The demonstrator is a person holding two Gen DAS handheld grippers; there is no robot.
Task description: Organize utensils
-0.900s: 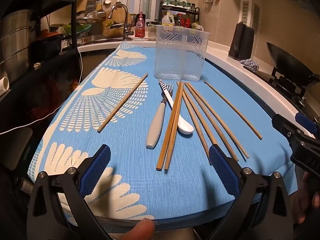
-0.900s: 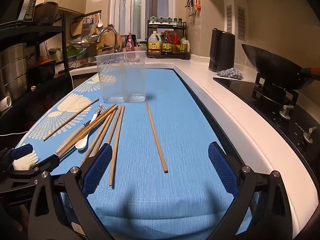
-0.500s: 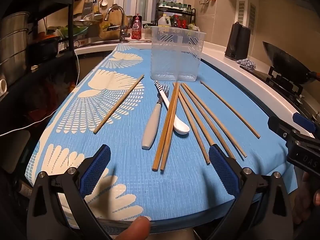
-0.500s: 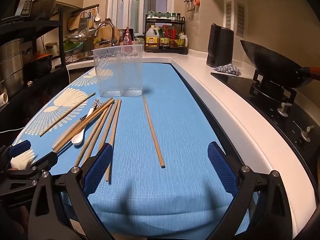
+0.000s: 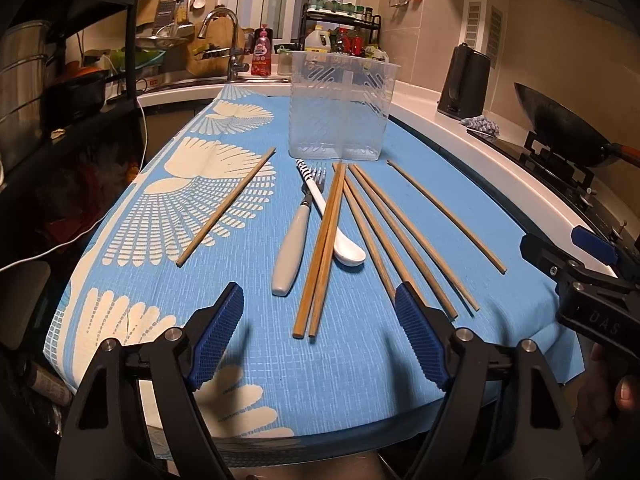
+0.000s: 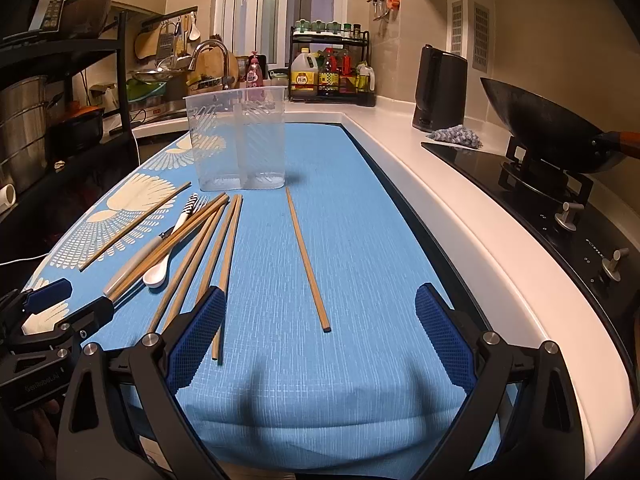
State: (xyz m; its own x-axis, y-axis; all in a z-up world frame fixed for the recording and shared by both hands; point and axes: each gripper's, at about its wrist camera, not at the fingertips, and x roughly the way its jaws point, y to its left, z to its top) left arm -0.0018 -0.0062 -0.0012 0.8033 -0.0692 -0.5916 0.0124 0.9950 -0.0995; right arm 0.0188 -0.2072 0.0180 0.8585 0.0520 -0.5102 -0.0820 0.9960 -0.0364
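Observation:
Utensils lie on a blue patterned cloth [image 5: 160, 300] in front of a clear plastic container [image 5: 340, 112]. From left to right they are a lone chopstick [image 5: 228, 206], a grey-handled fork [image 5: 292, 252], a white spoon [image 5: 348, 254], a darker chopstick pair [image 5: 326, 248], three lighter chopsticks [image 5: 392, 240] and another single chopstick [image 5: 444, 216]. My left gripper [image 5: 319, 296] hovers open over the near ends of the darker pair, holding nothing. My right gripper [image 6: 320, 294] is wide open and empty, just short of the single chopstick [image 6: 306, 260].
A white counter edge [image 6: 460, 208] runs along the cloth's right side, with a stove and black wok [image 6: 540, 128] beyond. A kettle [image 6: 440, 88] and a bottle rack [image 6: 332, 72] stand at the back. A sink faucet [image 5: 224, 40] and dark shelves [image 5: 60, 80] are at the left.
My left gripper's jaws have come noticeably closer together. Both views have shifted only slightly, and no utensil has moved.

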